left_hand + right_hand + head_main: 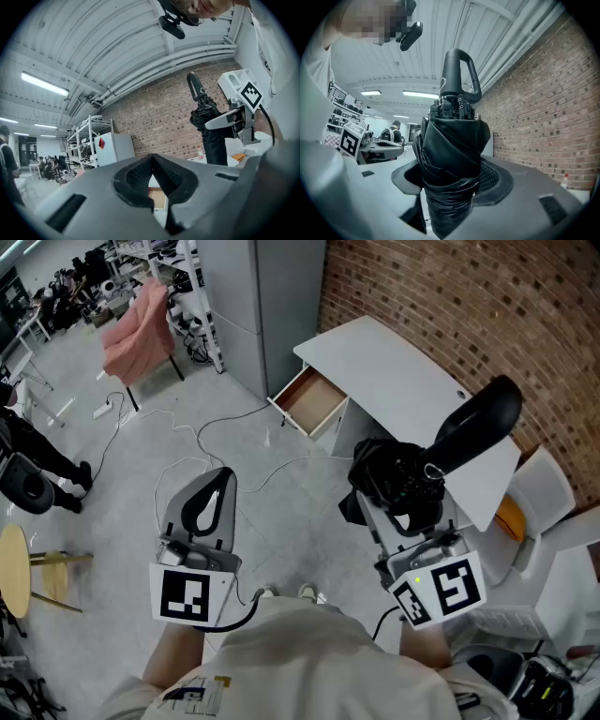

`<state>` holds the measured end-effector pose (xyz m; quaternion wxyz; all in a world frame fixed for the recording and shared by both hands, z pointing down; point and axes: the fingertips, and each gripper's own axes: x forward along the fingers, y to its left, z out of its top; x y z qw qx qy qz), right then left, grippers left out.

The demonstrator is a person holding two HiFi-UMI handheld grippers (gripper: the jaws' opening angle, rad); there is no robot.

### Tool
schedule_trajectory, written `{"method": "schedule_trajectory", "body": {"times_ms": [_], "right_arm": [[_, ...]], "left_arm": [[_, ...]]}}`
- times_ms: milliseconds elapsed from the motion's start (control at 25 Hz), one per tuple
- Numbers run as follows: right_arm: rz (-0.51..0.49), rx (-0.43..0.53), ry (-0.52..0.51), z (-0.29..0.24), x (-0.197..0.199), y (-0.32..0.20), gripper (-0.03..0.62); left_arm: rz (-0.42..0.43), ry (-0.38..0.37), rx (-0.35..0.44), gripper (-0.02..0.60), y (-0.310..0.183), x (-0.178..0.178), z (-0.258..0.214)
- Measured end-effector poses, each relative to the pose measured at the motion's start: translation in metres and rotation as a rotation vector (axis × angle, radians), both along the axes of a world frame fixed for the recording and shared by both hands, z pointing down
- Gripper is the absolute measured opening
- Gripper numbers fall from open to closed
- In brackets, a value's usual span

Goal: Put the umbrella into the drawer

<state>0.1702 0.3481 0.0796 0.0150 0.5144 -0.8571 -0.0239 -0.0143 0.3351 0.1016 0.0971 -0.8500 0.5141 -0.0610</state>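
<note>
In the head view my right gripper (401,491) is shut on a black folded umbrella (394,474), which stands upright with its looped handle (480,420) on top. The right gripper view shows the umbrella (450,154) wedged between both jaws, its handle (457,75) above them. My left gripper (208,495) is held out at the left, shut and with nothing in it; its tips touch in the left gripper view (151,157). Ahead stands a white desk (394,362) with its wooden drawer (309,401) pulled open. From the left gripper view the umbrella (210,129) is seen at the right.
A brick wall (450,296) runs behind the desk. A grey cabinet (253,296) stands left of the drawer, and cables (202,439) trail over the floor in front. A pink chair (139,324), a person (28,460) and a round yellow table (13,570) are at the left. A white chair (544,491) is at the right.
</note>
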Motion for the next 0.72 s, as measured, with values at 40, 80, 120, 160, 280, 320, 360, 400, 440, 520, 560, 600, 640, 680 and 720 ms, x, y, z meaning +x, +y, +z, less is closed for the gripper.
{"method": "schedule_trajectory", "body": {"times_ms": [40,80,120,160,280,320,360,400,440,520,560,600,640,680,720], "right_arm": [[0.002,0.002,0.001,0.000,0.003,0.000,0.262],[0.004,0.004,0.002,-0.001,0.005,0.001,0.263],[0.006,0.005,0.003,-0.001,0.008,0.001,0.263],[0.007,0.006,0.003,-0.001,0.011,0.002,0.262],[0.012,0.008,0.006,0.000,0.018,0.003,0.264],[0.013,0.007,0.007,0.000,0.021,0.003,0.262],[0.014,0.007,0.007,0.000,0.024,0.003,0.263],[0.015,0.007,0.007,0.000,0.027,0.003,0.264],[0.016,0.006,0.007,0.000,0.030,0.003,0.264],[0.017,0.007,0.005,0.001,0.036,0.004,0.264],[0.016,0.007,0.004,0.001,0.038,0.005,0.264],[0.016,0.008,0.003,0.001,0.041,0.006,0.264],[0.015,0.009,0.002,0.002,0.043,0.006,0.264],[0.013,0.009,0.001,0.003,0.045,0.007,0.264],[0.011,0.008,0.000,0.004,0.047,0.007,0.264]], "left_arm": [[0.001,-0.002,0.002,0.008,0.000,0.002,0.000],[0.002,-0.004,0.003,0.008,0.000,0.005,0.000],[0.004,-0.005,0.003,0.008,0.000,0.007,0.000],[0.006,-0.005,0.003,0.008,0.001,0.010,0.000],[0.014,-0.008,0.000,0.008,0.003,0.018,0.000],[0.016,-0.010,-0.001,0.008,0.003,0.021,0.000],[0.017,-0.012,-0.001,0.008,0.003,0.023,0.000],[0.018,-0.015,-0.001,0.008,0.003,0.026,-0.001],[0.020,-0.016,0.000,0.008,0.003,0.029,-0.001],[0.021,-0.019,-0.001,0.008,0.004,0.035,-0.001],[0.021,-0.021,-0.001,0.008,0.004,0.037,0.000],[0.020,-0.022,-0.002,0.008,0.005,0.039,0.000],[0.020,-0.023,-0.002,0.008,0.006,0.041,0.001],[0.020,-0.024,-0.004,0.008,0.006,0.044,0.002],[0.020,-0.025,-0.005,0.008,0.007,0.046,0.003]]}}
